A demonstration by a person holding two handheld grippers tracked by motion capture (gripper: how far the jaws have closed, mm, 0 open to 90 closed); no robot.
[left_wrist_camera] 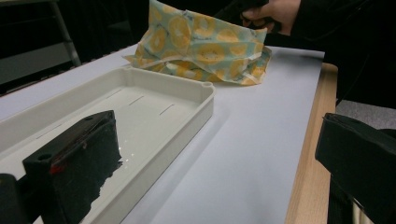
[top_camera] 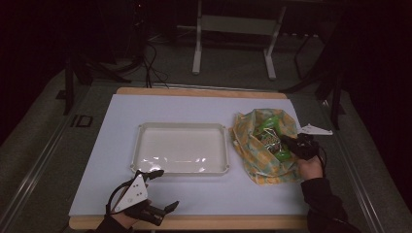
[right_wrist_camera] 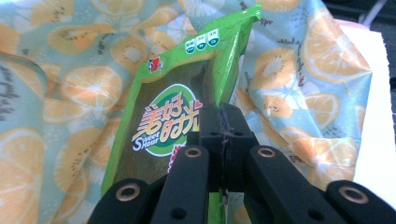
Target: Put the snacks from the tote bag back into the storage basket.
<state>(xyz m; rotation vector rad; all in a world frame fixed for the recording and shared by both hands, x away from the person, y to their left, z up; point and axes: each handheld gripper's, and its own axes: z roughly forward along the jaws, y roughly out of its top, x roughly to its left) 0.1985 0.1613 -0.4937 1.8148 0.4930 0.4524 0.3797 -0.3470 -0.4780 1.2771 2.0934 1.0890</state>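
Note:
A shallow white tray lies in the middle of the white mat. To its right sits a cloth bag printed with orange and kiwi slices, its mouth open. My right gripper reaches into that mouth and is shut on the edge of a green snack packet. In the right gripper view the jaws of this gripper pinch the packet upright in front of the bag. My left gripper stands open near the table's front edge, just short of the tray, with nothing between its fingers.
A white three-cornered plate lies on the mat's right edge beside the bag. The wooden table edge runs along the front. Metal stand legs and cables are on the floor behind the table.

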